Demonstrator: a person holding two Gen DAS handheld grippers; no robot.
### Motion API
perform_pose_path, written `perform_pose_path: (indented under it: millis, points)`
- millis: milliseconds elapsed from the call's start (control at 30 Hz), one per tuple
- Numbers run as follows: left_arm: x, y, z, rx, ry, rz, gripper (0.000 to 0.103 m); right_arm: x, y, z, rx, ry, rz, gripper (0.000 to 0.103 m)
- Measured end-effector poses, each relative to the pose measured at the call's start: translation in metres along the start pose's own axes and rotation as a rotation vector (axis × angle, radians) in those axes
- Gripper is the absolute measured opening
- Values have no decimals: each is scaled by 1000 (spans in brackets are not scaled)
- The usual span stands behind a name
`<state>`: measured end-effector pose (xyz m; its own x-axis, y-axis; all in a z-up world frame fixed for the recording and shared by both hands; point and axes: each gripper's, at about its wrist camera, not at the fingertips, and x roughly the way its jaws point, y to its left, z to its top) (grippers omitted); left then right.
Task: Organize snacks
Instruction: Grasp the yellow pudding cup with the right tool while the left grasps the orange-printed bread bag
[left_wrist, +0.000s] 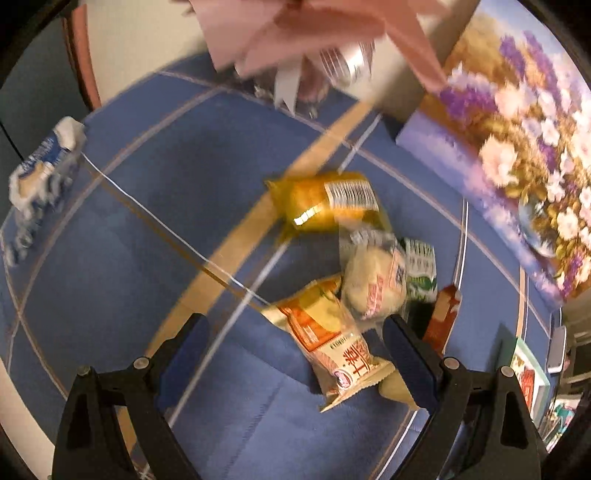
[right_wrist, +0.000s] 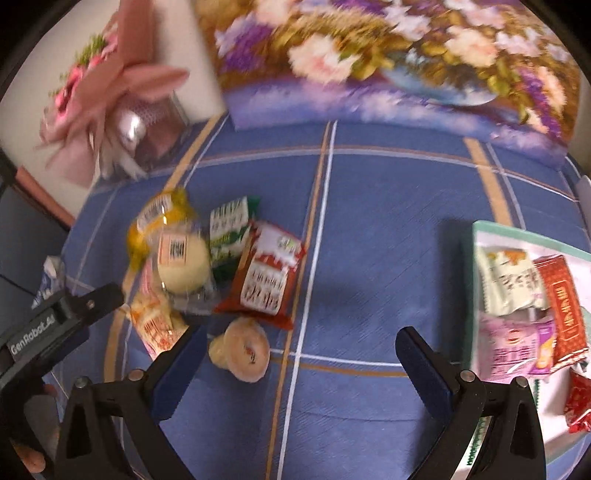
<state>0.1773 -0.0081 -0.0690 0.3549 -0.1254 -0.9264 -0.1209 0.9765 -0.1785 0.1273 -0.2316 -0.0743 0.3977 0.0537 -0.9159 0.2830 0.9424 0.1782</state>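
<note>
A heap of wrapped snacks lies on the blue checked tablecloth: a yellow pack, a pale round bun in clear wrap, a green pack, a red-and-white pack, an orange-and-white pack and a small round cake. My left gripper is open, its jaws spread around the orange-and-white pack just above the cloth. My right gripper is open and empty, with the small cake by its left finger. The left gripper also shows in the right wrist view.
A white tray with a green rim at the right holds several snack packs. A flower painting leans at the back. A pink wrapped bouquet stands at the back left. A blue-and-white carton stands at the left edge.
</note>
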Motion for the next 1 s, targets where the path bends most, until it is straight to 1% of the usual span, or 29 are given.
perform_pose_path:
  millis: [233, 400, 633, 667, 733, 867, 933, 1000]
  points:
    - [27, -7, -5, 3, 80, -35, 95, 22, 18, -12, -83, 59, -25, 103]
    - [38, -10, -4, 11, 102, -30, 95, 33, 29, -19, -135, 83, -45, 103]
    - [52, -7, -3, 4, 121, -14, 94, 45, 42, -29, -192, 95, -70, 103]
    - [54, -6, -3, 3, 123, -14, 93, 47, 44, -31, -198, 95, -74, 103]
    - [55, -5, -3, -1, 125, -18, 89, 49, 47, -36, -207, 94, -77, 103]
    - [57, -6, -4, 2, 127, -14, 88, 54, 49, -41, -224, 89, -98, 97]
    - [54, -3, -4, 0, 130, -16, 88, 56, 53, -39, -229, 79, -98, 93]
    - [56, 0, -5, -7, 135, -21, 87, 55, 53, -39, -229, 68, -97, 85]
